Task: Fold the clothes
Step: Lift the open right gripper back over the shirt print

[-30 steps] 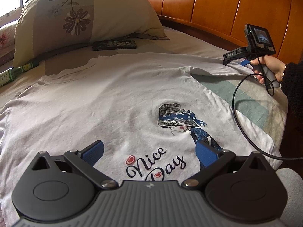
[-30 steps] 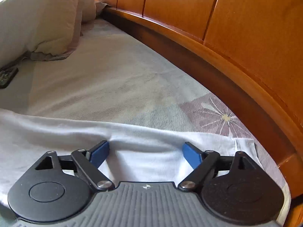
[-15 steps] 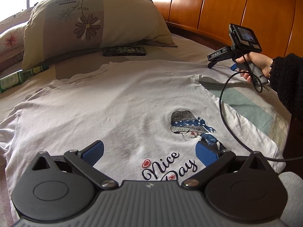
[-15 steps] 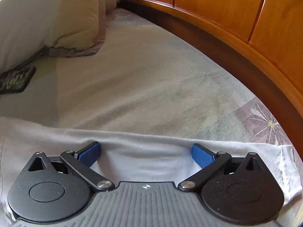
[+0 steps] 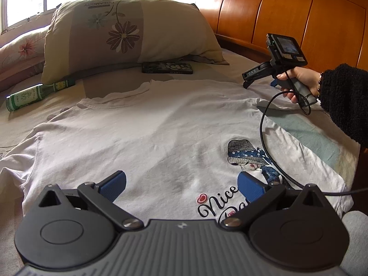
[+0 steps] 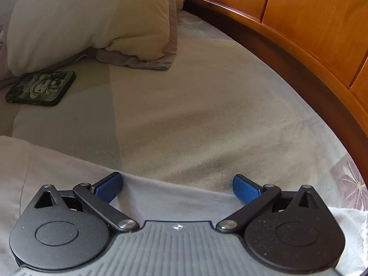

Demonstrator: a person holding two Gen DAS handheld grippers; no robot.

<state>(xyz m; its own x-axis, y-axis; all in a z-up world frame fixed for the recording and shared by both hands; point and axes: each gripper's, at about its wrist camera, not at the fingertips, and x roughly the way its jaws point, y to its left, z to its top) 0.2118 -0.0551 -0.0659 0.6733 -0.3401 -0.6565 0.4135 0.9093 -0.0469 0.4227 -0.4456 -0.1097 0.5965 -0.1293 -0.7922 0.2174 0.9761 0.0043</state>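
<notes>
Here, a white T-shirt (image 5: 142,135) lies spread face up across the bed (image 6: 207,115), neckline toward the pillows and hem toward the left camera. Going from the left: one short sleeve trails off at the bed's left side, a little rumpled; the chest is mostly flat with soft creases and a faint grey shadow in the middle; to the right comes the print, a figure in a grey hat with a blue dotted scarf above curly black lettering "Nice Day" with small red hearts. The far right sleeve reaches toward the wooden headboard (image 5: 287,11).

The left gripper (image 5: 181,184) hovers over the lower part of the shirt, its blue fingers spread wide with nothing between them. The right gripper (image 6: 177,186) sits low at that right sleeve, its fingers likewise spread apart, with the sleeve's edge lying between them and not pinched. A hand (image 5: 299,82) in a dark fuzzy sleeve holds its handle, a black cable hanging down over the shirt.

Behind the shirt, left to right: a green bottle (image 5: 30,95) lying on its side, a flowered pillow (image 5: 119,32), and a phone (image 5: 167,67) in a cartoon case
</notes>
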